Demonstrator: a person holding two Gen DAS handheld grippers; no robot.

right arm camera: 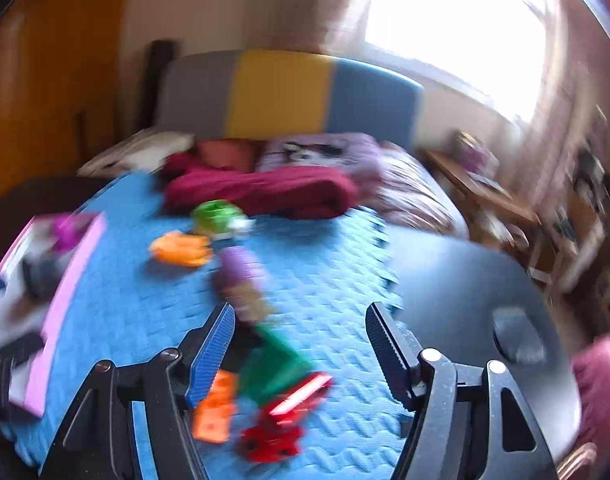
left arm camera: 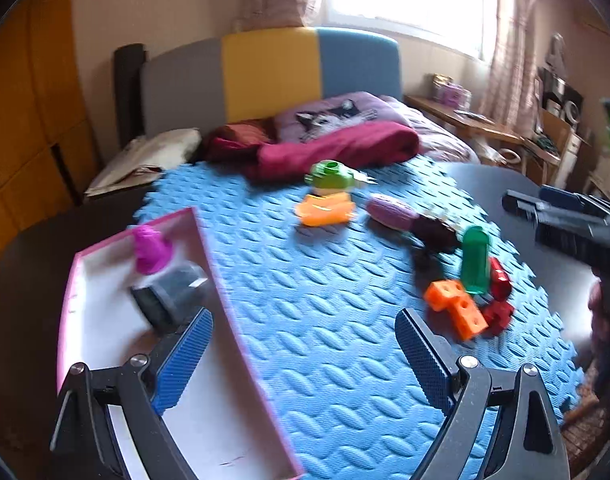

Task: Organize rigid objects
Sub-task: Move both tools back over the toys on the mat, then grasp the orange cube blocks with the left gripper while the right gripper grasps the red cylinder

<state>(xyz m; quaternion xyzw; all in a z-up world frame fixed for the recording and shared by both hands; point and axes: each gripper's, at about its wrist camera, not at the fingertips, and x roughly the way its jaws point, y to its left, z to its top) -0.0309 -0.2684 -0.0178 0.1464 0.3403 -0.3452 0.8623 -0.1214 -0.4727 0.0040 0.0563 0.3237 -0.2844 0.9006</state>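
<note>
A blue foam mat [left arm camera: 305,280] holds scattered plastic toys. A pink-rimmed white box [left arm camera: 105,344] at the left holds a magenta piece [left arm camera: 151,250] and a grey-black piece [left arm camera: 173,296]. My left gripper [left arm camera: 305,344] is open and empty, over the box's right wall. An orange holed block [left arm camera: 457,306], a green cylinder [left arm camera: 476,258], and red pieces [left arm camera: 499,296] lie at the right. My right gripper [right arm camera: 299,340] is open just above them: the green cylinder [right arm camera: 277,360], orange block [right arm camera: 217,408] and red pieces [right arm camera: 281,428]. It shows in the left wrist view [left arm camera: 553,212].
Farther back lie an orange piece [left arm camera: 325,210], a green toy [left arm camera: 331,176], a purple oval [left arm camera: 391,212] and a dark piece [left arm camera: 435,234]. The black table [right arm camera: 465,280] extends right of the mat. A bed with a red blanket [left arm camera: 337,150] stands behind.
</note>
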